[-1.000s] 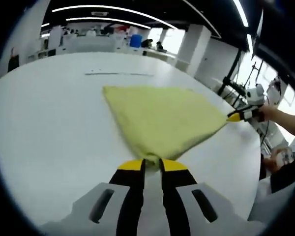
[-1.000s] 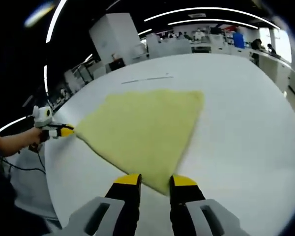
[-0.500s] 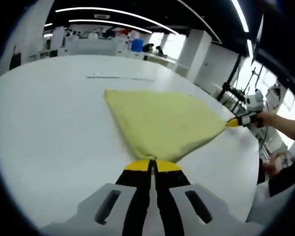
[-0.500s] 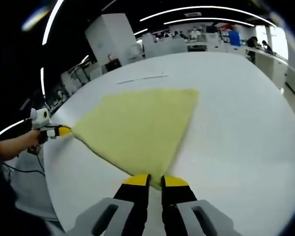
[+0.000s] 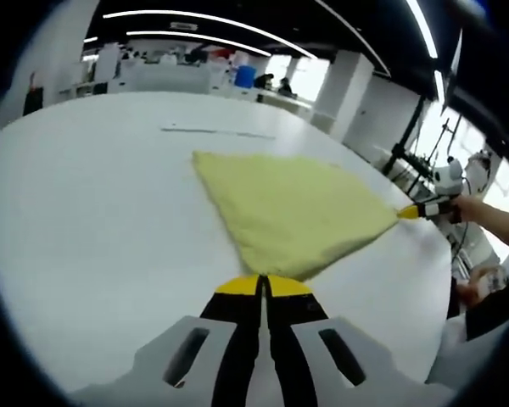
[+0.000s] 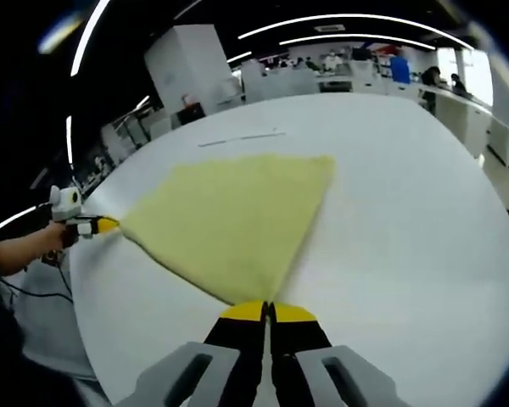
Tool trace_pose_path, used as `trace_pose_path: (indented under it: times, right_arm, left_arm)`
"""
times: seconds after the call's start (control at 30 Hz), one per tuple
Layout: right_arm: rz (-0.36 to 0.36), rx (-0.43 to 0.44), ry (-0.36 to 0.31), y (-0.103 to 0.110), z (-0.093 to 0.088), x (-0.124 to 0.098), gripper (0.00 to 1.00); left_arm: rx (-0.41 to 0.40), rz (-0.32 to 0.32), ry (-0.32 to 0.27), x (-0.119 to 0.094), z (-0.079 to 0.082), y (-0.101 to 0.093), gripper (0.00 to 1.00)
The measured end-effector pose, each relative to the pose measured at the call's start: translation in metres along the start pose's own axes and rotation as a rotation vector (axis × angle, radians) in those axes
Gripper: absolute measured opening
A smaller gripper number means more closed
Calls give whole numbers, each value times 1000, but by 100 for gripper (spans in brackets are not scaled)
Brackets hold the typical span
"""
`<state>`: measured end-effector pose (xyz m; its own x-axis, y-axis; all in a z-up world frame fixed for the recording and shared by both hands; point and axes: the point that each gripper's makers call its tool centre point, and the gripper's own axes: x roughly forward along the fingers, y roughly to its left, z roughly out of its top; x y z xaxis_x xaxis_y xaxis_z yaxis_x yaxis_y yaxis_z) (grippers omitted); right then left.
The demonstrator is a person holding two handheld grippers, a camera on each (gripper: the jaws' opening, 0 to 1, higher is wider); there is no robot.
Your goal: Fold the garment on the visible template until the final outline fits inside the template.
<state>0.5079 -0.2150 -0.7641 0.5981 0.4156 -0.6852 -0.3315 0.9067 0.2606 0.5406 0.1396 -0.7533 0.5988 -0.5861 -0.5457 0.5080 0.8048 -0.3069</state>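
A yellow garment [image 5: 293, 208] lies spread flat on the white table [image 5: 76, 220], tapering to a corner at each gripper. My left gripper [image 5: 261, 285] is shut on its near corner. At the right the other gripper [image 5: 420, 209], held by a hand [image 5: 483, 212], pinches the opposite corner. In the right gripper view the garment [image 6: 237, 216] runs to my right gripper [image 6: 268, 310], whose jaws are shut on its corner. The left gripper [image 6: 93, 226] holds the far left tip. A thin dark template line [image 5: 216, 131] [image 6: 237, 137] lies on the table beyond the cloth.
The round table's edge [image 6: 85, 339] falls away near the person's side. Stands and cables [image 5: 407, 144] rise past the table's right edge. Benches, a white cabinet [image 6: 195, 64] and a blue barrel [image 5: 244, 76] fill the background.
Both grippers went from open jaws around the garment's corners to shut on them, the left first, then the right. The cloth has stayed flat.
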Motion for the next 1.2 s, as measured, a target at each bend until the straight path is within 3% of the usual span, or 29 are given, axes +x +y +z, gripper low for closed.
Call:
trace_pose_path:
  times: [0.6, 1.2]
  right_arm:
    - [-3, -34, 14, -1, -5, -9, 0]
    - [3, -18, 30, 6, -23, -22, 0]
  left_arm:
    - [48, -2, 25, -5, -14, -10, 0]
    - [86, 6, 38, -15, -28, -15, 0]
